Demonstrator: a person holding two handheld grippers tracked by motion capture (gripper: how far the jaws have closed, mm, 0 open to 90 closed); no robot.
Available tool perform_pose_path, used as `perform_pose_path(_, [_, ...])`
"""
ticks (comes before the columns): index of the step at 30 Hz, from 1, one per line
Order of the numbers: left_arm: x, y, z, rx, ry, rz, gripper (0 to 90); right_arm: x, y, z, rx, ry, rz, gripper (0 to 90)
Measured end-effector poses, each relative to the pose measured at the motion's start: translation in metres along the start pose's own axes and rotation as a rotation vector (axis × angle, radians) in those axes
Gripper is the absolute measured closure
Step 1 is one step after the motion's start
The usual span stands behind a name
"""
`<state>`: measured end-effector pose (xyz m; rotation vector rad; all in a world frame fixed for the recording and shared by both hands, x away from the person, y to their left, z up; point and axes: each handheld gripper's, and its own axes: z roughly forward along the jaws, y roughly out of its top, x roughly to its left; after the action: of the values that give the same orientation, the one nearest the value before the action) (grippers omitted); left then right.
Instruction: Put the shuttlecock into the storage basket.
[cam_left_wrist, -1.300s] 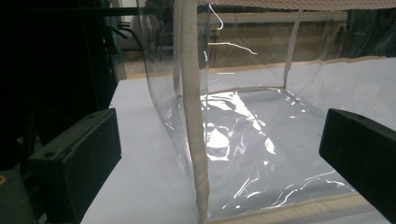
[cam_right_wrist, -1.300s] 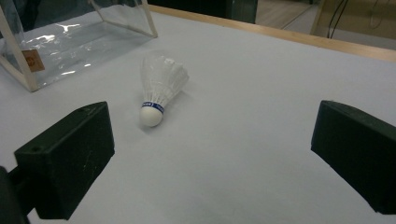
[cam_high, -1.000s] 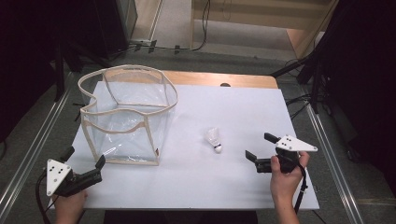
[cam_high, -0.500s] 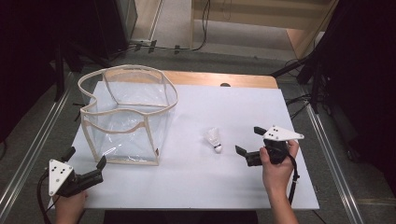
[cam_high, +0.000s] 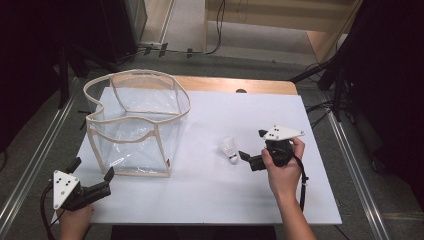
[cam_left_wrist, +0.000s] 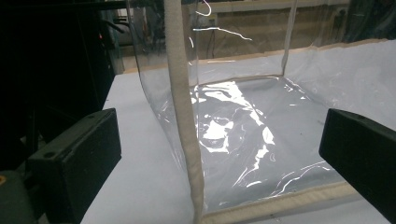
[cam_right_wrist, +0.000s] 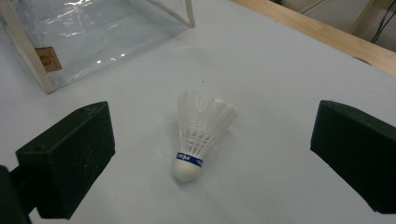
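Note:
A white feather shuttlecock (cam_high: 229, 149) with a blue band lies on its side on the white table top (cam_high: 210, 200), cork toward me. My right gripper (cam_high: 253, 145) is open just to its right, and in the right gripper view the shuttlecock (cam_right_wrist: 198, 140) lies between the spread jaws, touching neither. A clear plastic bag with cream trim (cam_high: 135, 125) stands open at the left. Near the table's front left corner my left gripper (cam_high: 91, 170) is open and empty. It faces the bag's near corner seam (cam_left_wrist: 184, 116).
A strip of wood (cam_high: 235, 85) runs along the table's far edge. Metal rails (cam_high: 350, 165) flank both sides, and dark stands and cables sit beyond the table. Bare white surface lies between the bag and the shuttlecock and along the front.
My right gripper has moved left across the table, closing in on the shuttlecock until its open jaws flank it. The left gripper, the bag and the shuttlecock have stayed put.

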<state>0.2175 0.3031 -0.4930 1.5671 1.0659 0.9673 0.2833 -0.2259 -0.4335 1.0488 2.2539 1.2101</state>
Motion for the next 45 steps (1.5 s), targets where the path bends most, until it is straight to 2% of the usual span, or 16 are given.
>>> perform_pose_path(5, [0.0,0.0,0.0,0.0,-0.004,-0.001,0.0,0.001,0.007,0.007,0.023,0.002,0.017,0.0])
perform_pose_path(10, [0.0,0.0,0.001,0.006,-0.008,-0.001,0.0,0.003,0.012,0.014,0.077,-0.008,0.03,0.0])
perform_pose_path(15, [-0.001,0.0,0.001,0.009,-0.005,0.005,0.0,0.004,0.015,0.023,0.132,-0.003,0.023,0.0])
perform_pose_path(22, [-0.001,0.0,0.001,0.01,-0.008,0.013,0.0,0.004,0.012,0.037,0.212,-0.007,0.064,0.0])
perform_pose_path(26, [-0.001,0.0,0.001,0.01,-0.009,0.016,0.0,0.006,0.01,0.044,0.248,-0.016,0.07,0.0])
perform_pose_path(30, [-0.001,0.0,0.001,0.013,-0.008,0.015,0.0,0.007,0.006,0.052,0.27,-0.004,0.075,0.0])
perform_pose_path(32, [-0.001,0.0,0.001,0.013,-0.008,0.014,0.0,0.008,0.004,0.055,0.279,-0.013,0.084,11.3])
perform_pose_path(39, [-0.001,0.0,0.001,0.013,-0.009,0.013,0.0,0.009,-0.001,0.065,0.324,-0.009,0.095,12.5])
perform_pose_path(42, [-0.001,0.0,0.001,0.013,-0.008,0.012,0.0,0.011,-0.003,0.068,0.344,-0.031,0.096,18.6])
perform_pose_path(45, [-0.001,0.0,0.001,0.013,-0.006,0.012,0.0,0.011,-0.006,0.071,0.358,-0.025,0.106,22.3])
